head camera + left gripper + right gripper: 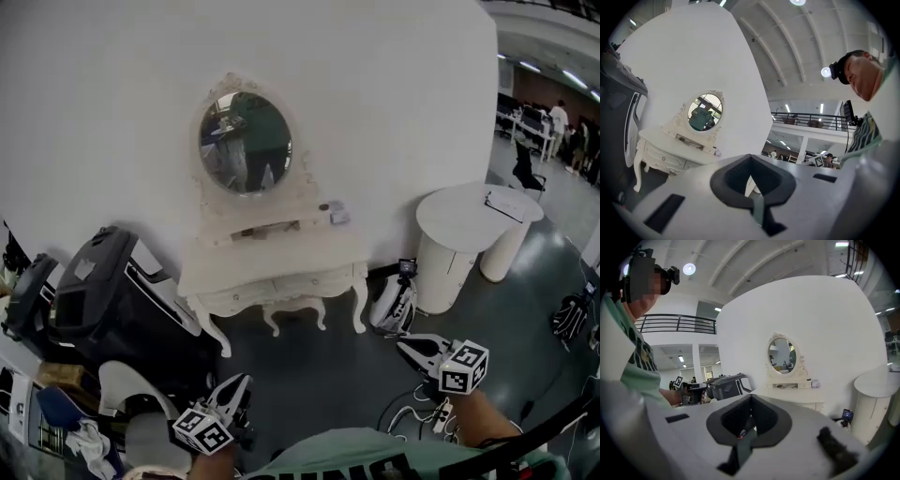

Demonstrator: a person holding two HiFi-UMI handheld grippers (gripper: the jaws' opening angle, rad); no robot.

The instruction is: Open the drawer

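A white dressing table [272, 267] with an oval mirror [245, 142] stands against the curved white wall. Its drawer [281, 287] sits closed in the front rail. In the head view both grippers are low and well short of the table. My left gripper [241, 382] is at the lower left, shut and empty. My right gripper [403, 345] is at the lower right, jaws together with nothing in them. The left gripper view shows the table [665, 152] far off to the left of the left gripper [750, 177]. In the right gripper view the table [794, 397] lies beyond the right gripper [751, 417].
A black ride-on toy car [103, 300] stands left of the table. A round white pedestal table [469, 234] stands to the right, with a small device on a stand [405, 270] and a bag beside it. Cables [427, 412] lie on the dark floor near my right arm.
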